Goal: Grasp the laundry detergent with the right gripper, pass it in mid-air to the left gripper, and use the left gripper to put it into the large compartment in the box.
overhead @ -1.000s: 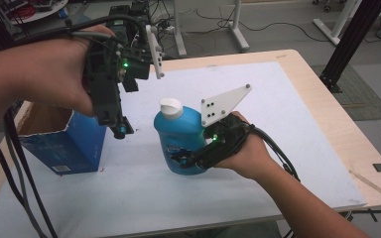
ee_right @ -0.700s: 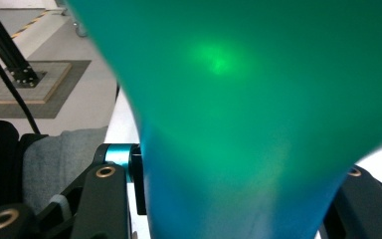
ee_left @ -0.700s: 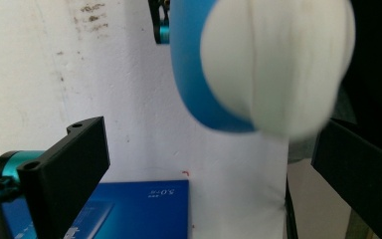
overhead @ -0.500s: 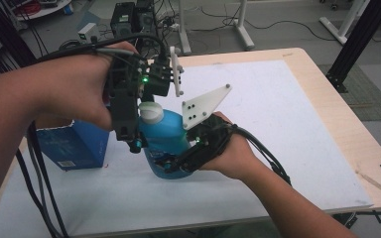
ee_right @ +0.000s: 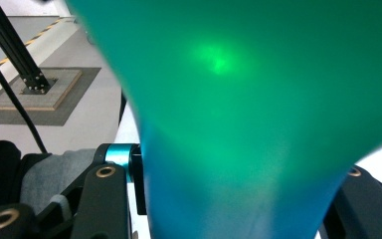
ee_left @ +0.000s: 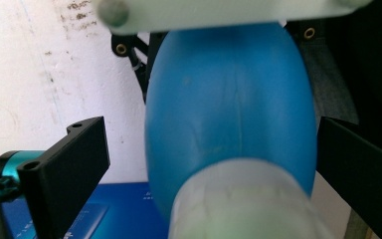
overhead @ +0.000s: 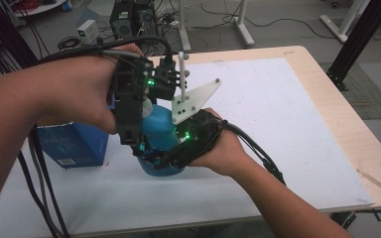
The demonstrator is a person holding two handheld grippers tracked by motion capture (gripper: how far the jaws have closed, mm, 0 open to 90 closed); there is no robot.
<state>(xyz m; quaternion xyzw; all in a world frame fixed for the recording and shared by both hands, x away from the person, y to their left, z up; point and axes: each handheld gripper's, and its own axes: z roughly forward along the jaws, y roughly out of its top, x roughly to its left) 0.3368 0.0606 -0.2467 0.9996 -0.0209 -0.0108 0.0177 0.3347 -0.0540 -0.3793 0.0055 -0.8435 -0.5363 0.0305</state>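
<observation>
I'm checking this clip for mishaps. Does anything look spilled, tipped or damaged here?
Nothing stands out. The blue bottle is upright on the white mat, cap on, no liquid around it. The right gripper clamps its base; the left gripper straddles its top, jaws apart.

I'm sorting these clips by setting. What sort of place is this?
Most likely a lab or workshop. A plain table under a white mat stands on a bare floor, with black metal frame legs, loose cables and electronics boxes behind it.
</observation>
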